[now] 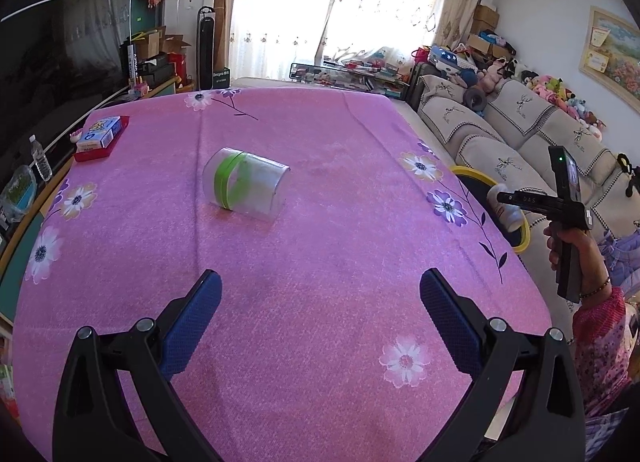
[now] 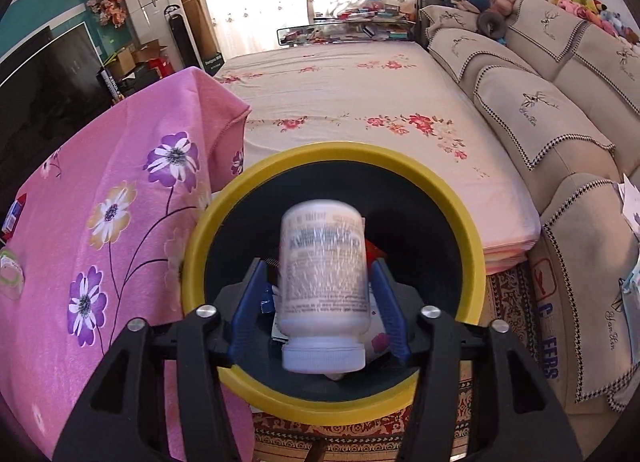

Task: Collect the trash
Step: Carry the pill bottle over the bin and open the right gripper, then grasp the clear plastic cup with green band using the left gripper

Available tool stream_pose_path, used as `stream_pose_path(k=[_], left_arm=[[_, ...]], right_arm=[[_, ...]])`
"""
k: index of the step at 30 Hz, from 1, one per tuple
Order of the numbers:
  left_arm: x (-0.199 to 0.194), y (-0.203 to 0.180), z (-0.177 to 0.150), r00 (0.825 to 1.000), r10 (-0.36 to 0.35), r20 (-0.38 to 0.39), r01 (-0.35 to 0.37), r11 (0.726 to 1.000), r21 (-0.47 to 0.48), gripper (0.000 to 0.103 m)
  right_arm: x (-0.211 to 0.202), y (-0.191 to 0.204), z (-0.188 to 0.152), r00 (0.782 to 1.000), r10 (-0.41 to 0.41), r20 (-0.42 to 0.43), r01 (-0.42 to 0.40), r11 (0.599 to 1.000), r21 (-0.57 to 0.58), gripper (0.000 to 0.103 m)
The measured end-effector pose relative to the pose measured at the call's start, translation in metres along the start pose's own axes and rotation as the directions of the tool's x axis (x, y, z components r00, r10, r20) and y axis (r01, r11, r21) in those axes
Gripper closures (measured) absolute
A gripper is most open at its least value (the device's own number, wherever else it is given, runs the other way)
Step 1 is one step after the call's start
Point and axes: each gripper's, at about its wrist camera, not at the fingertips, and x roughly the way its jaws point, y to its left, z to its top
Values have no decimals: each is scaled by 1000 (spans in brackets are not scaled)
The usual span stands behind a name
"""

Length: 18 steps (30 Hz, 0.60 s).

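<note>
A clear plastic cup with a green band (image 1: 246, 188) lies on its side on the pink flowered table cloth (image 1: 320, 246). My left gripper (image 1: 320, 302) is open and empty, above the cloth, short of the cup. My right gripper (image 2: 322, 294) is over the yellow-rimmed black bin (image 2: 332, 402). A white pill bottle (image 2: 323, 286) sits between its blue fingers (image 2: 250, 302), blurred, with a gap on each side. In the left wrist view the right gripper (image 1: 508, 201) holds over the bin (image 1: 474, 175) at the table's right edge, with the bottle (image 1: 510, 215).
A red tray with a small box (image 1: 100, 137) sits at the table's far left corner. A beige sofa (image 1: 520, 133) runs along the right. A cream flowered bed (image 2: 360, 101) lies beyond the bin. Other trash lies in the bin.
</note>
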Motion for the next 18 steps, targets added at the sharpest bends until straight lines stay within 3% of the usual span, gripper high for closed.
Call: stream_pose_path(k=[7,12,18], left_arm=[[17,8,2,1000,6,-27,-6,1000,-5,5],[44,21,16,997,47,-67,-44,998,48,5],[76,39,42,995,37,-95,-31,997,65,5]], right_arm=[[-25,8,-11,999,6,44,-6,1000,1,44],[-49,23,-23,995,57,80,-56,998,-18,43],[-70,40,-32,987,118,108,-115,993,-28,43]])
